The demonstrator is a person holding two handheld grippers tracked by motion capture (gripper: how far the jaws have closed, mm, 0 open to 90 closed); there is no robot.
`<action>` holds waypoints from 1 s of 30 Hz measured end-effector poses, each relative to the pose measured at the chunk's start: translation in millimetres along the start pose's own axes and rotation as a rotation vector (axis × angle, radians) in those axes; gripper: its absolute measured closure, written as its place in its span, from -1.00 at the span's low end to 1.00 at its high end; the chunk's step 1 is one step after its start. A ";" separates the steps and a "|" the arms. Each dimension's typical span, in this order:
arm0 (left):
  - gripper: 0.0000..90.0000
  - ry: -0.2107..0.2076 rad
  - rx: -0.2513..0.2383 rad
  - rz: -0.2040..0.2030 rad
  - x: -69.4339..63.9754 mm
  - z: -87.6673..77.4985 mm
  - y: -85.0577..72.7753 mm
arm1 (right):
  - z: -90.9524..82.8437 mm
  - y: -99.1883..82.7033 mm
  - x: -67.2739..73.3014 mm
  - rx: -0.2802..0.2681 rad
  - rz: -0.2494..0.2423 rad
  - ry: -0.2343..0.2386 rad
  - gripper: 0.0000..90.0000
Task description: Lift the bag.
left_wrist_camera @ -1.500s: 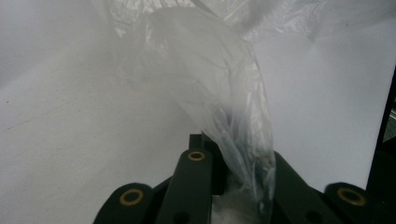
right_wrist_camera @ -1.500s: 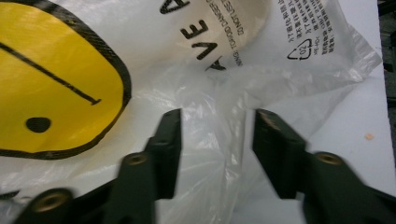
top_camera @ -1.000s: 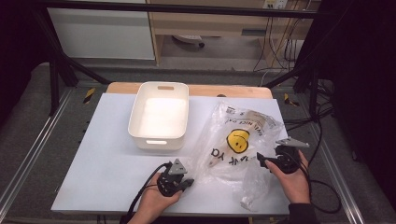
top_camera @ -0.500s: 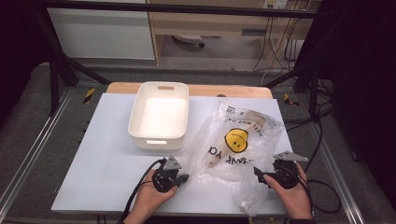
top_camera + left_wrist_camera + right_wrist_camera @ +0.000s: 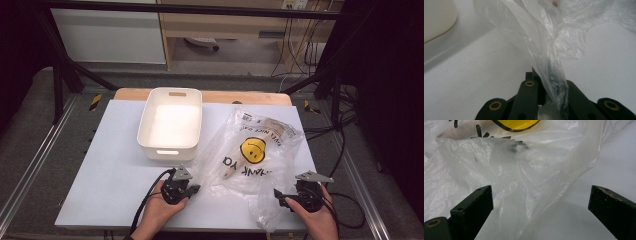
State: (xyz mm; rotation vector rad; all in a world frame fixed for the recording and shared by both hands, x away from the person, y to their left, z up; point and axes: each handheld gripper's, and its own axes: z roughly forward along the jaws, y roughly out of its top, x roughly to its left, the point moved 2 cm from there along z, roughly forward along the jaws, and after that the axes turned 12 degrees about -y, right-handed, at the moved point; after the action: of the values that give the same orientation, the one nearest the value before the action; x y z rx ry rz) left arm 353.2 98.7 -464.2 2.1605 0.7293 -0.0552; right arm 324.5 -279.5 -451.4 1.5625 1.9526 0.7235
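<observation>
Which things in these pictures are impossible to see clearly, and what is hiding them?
- Contents of the plastic bag: high view, a pale object under crumpled film, not identifiable.
- Small print near the bag's top: high view, too small to read.
- Left tool tips: left gripper view, covered by the film they pinch.
- White bin: left gripper view, cut by the edge and blurred.
- Right tool: open; contact with the bag unclear.

Plenty of bare table (image 5: 110, 165) left of the white bin (image 5: 170, 125), easy pass there. Right of the bin, the crumpled plastic bag (image 5: 250, 155) sprawls all the way to the near edge, blocking things.
</observation>
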 end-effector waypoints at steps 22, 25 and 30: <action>1.00 0.007 -0.001 -0.004 2.1 0.7 -0.5 | 8.4 -9.1 14.7 0.075 -0.110 0.080 -0.79; 1.00 0.008 -0.002 -0.005 2.1 1.3 -0.3 | 9.4 -8.0 25.2 0.072 -0.159 0.097 -0.78; 0.99 0.007 -0.003 -0.006 2.0 1.9 -0.3 | 11.5 -6.1 41.2 0.061 -0.248 0.101 -0.69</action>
State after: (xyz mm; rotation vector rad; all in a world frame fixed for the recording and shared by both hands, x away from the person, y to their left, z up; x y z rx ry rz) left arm 355.0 98.4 -466.2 2.1565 0.7390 -0.0492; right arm 320.4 -239.3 -466.9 1.3076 2.2117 0.6551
